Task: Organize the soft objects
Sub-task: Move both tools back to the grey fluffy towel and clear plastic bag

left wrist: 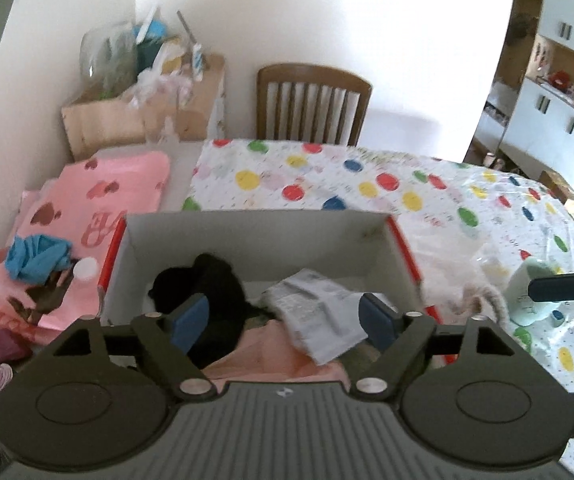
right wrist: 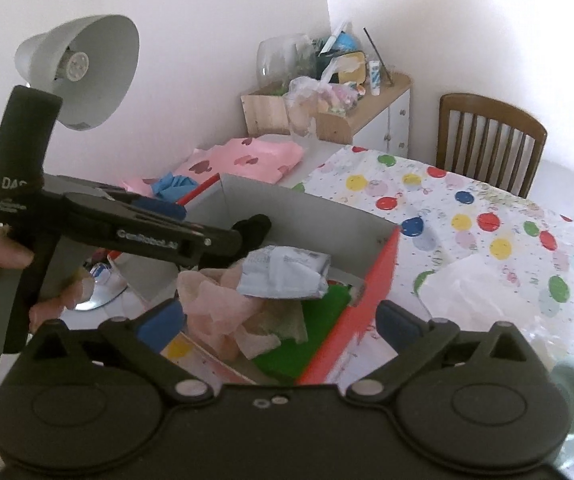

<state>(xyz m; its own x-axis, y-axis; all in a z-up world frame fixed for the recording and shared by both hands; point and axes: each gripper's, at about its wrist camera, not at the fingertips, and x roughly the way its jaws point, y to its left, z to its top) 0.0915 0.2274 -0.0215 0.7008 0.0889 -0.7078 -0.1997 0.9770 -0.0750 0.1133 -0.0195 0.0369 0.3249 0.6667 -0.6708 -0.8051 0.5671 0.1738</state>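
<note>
Left wrist view: both grippers released above the box (left wrist: 255,232) of soft things.

The left gripper (left wrist: 283,316) and right gripper (right wrist: 283,320) hang spread wide with nothing between the jaws, likely clear for a fresh reach. A black cloth (left wrist: 203,292), pink cloth (right wrist: 211,300) and crumpled packet (right wrist: 287,276) lie inside the box; a blue cloth (left wrist: 37,258) waits outside on the pink bag (left wrist: 99,196), far left.

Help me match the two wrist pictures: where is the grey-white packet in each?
Left wrist: grey-white packet lies in the box, lower centre, right of the black cloth.
Right wrist: packet sits centre, atop the pink cloth.
Shared landmark: the wooden chair.
</note>
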